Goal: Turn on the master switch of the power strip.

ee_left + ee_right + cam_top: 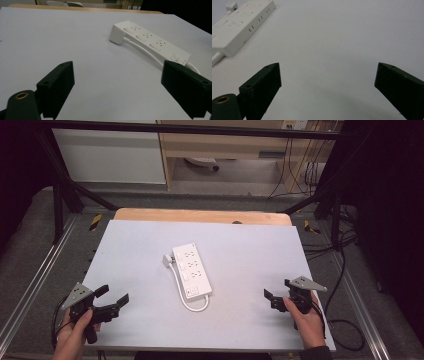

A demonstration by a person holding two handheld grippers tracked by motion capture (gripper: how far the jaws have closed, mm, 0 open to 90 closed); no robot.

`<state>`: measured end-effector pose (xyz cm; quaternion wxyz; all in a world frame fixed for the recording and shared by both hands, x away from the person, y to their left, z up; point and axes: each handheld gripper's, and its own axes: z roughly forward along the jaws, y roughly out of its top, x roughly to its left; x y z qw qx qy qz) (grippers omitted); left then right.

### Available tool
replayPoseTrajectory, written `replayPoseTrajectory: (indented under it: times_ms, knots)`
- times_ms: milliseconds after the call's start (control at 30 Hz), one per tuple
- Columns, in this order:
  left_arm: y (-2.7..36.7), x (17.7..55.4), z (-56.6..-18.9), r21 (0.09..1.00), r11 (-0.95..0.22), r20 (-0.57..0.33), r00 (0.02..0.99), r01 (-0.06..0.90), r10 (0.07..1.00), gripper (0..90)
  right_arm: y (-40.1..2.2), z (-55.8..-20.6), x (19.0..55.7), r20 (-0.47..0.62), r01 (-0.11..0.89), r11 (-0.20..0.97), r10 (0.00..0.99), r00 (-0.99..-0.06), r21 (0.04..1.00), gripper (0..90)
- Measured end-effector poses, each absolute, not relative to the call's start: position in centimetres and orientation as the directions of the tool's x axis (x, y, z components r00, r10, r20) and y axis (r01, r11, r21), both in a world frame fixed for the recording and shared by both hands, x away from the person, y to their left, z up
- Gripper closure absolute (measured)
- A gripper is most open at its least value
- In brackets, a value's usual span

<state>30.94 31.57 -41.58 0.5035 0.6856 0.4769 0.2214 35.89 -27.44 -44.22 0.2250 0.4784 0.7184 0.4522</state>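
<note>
A white power strip [192, 268] lies in the middle of the pale table [135, 255], its white cable [186, 300] looping from the near end round to a white plug [167, 260] beside its far end. My left gripper [112, 296] is held low at the near left corner, jaws wide open and empty. In the left gripper view the power strip [150, 41] and the plug [117, 34] lie ahead to the right of my left gripper [120, 82]. My right gripper [277, 289] stands open and empty at the near right. The right gripper view has the power strip [239, 23] at upper left, beyond my right gripper [327, 82].
A wooden board edge [200, 215] runs along the table's far side. Black frame bars [65, 190] flank the table, and cables [345, 270] hang off its right side. Bare tabletop lies between each gripper and the power strip.
</note>
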Motion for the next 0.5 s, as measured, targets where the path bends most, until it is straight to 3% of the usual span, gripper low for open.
replayPoseTrajectory:
  times_ms: [500]
  knots:
    - [31.53,31.11,-41.58,0.905,-0.036,-0.179,0.454,0.424,0.873,10.3,-27.18,-43.64,35.9,0.105,0.44,0.119,0.886,-0.452,0.89,6.8]
